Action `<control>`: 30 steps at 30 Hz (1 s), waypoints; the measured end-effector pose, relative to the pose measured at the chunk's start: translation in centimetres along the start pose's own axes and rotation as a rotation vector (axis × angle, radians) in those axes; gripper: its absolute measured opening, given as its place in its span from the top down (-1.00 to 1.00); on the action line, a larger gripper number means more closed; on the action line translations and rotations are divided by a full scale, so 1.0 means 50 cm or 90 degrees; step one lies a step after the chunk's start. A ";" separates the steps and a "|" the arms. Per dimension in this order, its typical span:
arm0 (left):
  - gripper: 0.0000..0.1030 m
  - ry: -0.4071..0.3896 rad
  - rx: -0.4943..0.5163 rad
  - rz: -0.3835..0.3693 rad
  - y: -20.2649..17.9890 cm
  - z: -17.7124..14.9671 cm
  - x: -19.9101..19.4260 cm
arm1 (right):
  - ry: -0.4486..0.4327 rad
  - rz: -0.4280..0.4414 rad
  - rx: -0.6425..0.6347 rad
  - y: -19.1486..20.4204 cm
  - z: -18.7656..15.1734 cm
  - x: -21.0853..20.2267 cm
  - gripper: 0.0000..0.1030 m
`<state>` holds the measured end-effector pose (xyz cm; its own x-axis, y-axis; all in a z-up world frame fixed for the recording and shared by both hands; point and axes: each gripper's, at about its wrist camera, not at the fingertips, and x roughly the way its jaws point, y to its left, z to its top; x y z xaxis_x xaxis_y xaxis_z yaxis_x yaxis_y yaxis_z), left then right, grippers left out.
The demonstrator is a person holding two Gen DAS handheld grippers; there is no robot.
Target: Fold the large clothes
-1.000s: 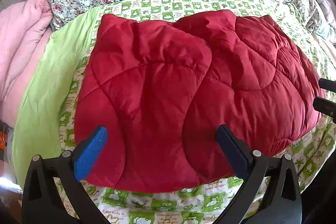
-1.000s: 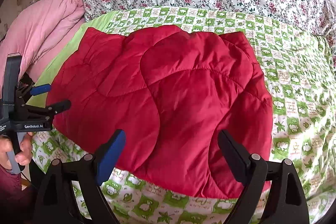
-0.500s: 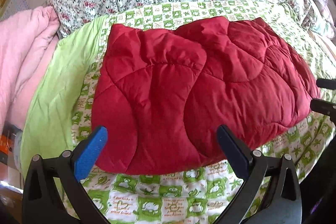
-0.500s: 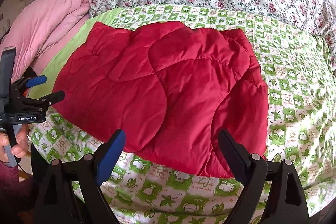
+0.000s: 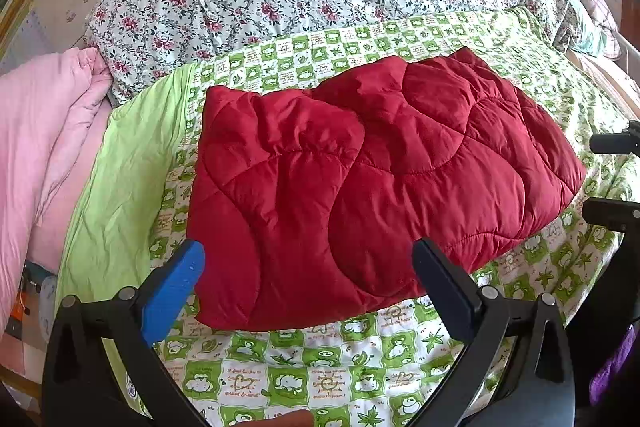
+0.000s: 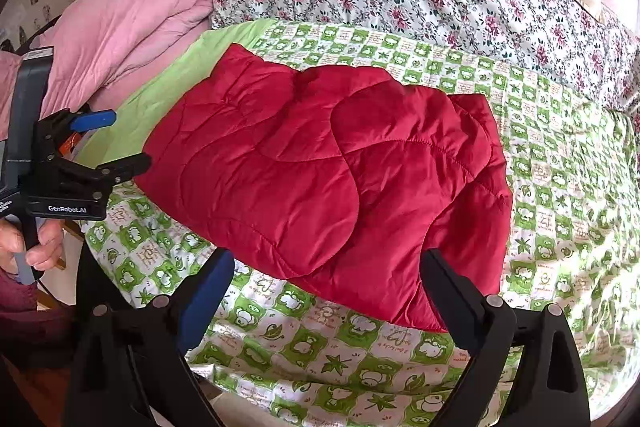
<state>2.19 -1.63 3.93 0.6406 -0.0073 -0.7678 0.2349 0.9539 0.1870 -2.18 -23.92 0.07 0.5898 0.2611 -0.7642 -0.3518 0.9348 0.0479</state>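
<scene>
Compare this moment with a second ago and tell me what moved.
Both grippers pulled back from the red jacket: it now looks smaller and farther in both wrist views, with more green sheet showing in front. The left gripper and right gripper were open and empty then and are open now, so nothing was taken or released. The jacket lies folded on the sheet as before, apparently unmoved.

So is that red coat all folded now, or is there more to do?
It looks mostly done: the red coat lies on the green checked sheet as a compact rectangle, layers doubled over. Nothing is in hand: the left gripper and right gripper are both open, clear of it. What may remain is one more fold or some tidying; I cannot tell.
</scene>
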 end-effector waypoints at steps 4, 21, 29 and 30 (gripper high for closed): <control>-1.00 0.000 -0.004 -0.002 -0.002 0.004 0.002 | 0.001 0.001 0.002 -0.002 0.002 0.003 -0.86; -1.00 -0.017 0.012 0.009 -0.012 0.024 -0.012 | -0.004 0.004 0.003 -0.015 0.015 0.004 -0.86; -1.00 -0.014 0.011 0.003 -0.014 0.027 -0.008 | -0.006 -0.001 0.001 -0.021 0.021 -0.004 -0.86; -1.00 -0.013 0.011 0.003 -0.014 0.028 -0.007 | -0.006 -0.001 0.001 -0.023 0.022 -0.004 -0.86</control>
<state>2.85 -2.73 4.93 0.6570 -0.0090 -0.7538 0.2446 0.9484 0.2018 -1.11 -24.77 0.88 0.5974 0.2623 -0.7578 -0.3505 0.9354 0.0474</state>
